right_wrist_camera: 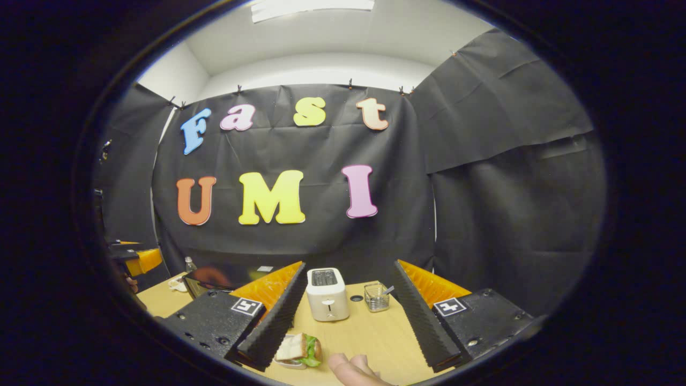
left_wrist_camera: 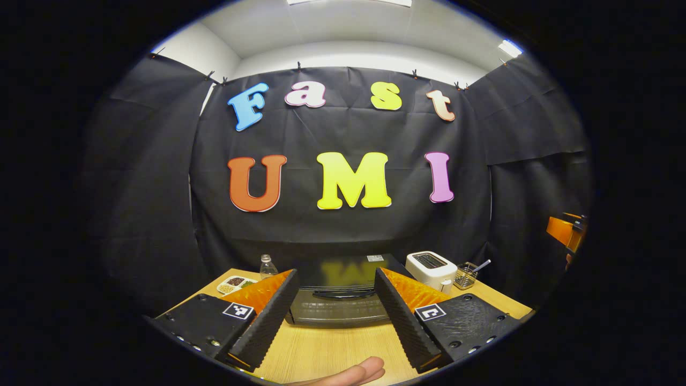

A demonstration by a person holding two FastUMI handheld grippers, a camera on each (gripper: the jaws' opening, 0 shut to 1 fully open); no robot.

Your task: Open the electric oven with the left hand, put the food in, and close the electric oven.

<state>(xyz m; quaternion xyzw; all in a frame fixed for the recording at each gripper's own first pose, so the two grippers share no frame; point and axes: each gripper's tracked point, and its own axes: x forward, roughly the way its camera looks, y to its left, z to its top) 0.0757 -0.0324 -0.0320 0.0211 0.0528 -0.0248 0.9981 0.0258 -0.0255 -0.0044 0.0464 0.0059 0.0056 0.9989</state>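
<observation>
Wooden table [left_wrist_camera: 332, 348] carried the electric oven [left_wrist_camera: 340, 297] at centre-far, door closed: nothing done yet. Sandwich [right_wrist_camera: 299, 349] lay near, right of it. Left gripper [left_wrist_camera: 336, 316] and right gripper [right_wrist_camera: 343, 327] were both spread, holding nothing.

No brand, number or wording can be read on any object. The left gripper [left_wrist_camera: 335, 300] carries a square black-and-white coded marker on each finger, and the right gripper [right_wrist_camera: 348, 311] carries the same kind. A small white label sits on top of the electric oven [left_wrist_camera: 343, 292], too small to read.
</observation>
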